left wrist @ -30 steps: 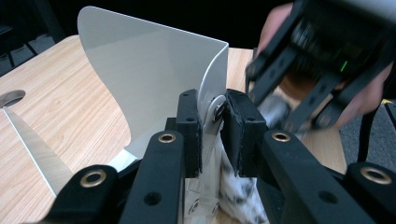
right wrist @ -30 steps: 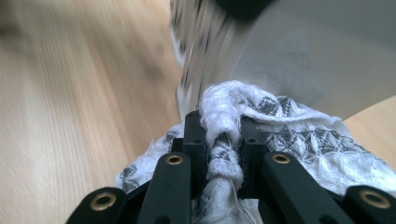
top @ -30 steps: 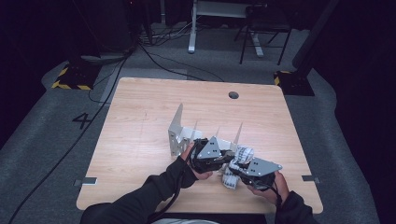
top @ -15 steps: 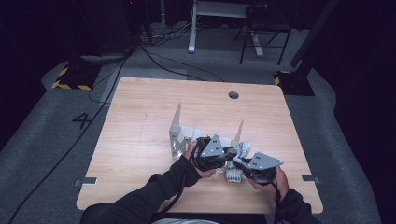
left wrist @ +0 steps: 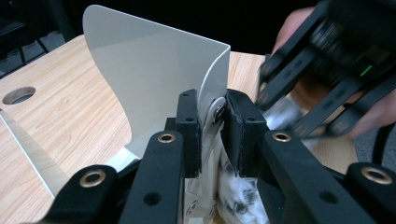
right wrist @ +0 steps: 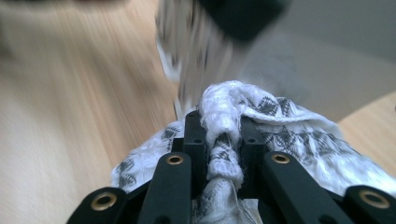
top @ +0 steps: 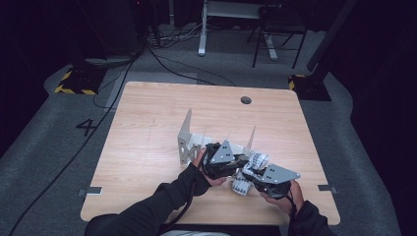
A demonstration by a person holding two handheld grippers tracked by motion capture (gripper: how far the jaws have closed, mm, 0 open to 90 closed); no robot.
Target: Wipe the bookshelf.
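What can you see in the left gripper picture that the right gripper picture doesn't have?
The left gripper view has a curved white metal plate pinched at its edge by the left gripper, and a round hole in the table. The right gripper view has the right gripper squeezing a bunched white patterned cloth. Both have the wooden table and some of that cloth.

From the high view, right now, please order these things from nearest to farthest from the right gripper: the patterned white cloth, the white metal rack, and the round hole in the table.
1. The patterned white cloth, pinched in the right gripper itself.
2. The white metal rack, just beyond and to the left, where the left gripper clamps one plate.
3. The round hole, near the table's far edge.
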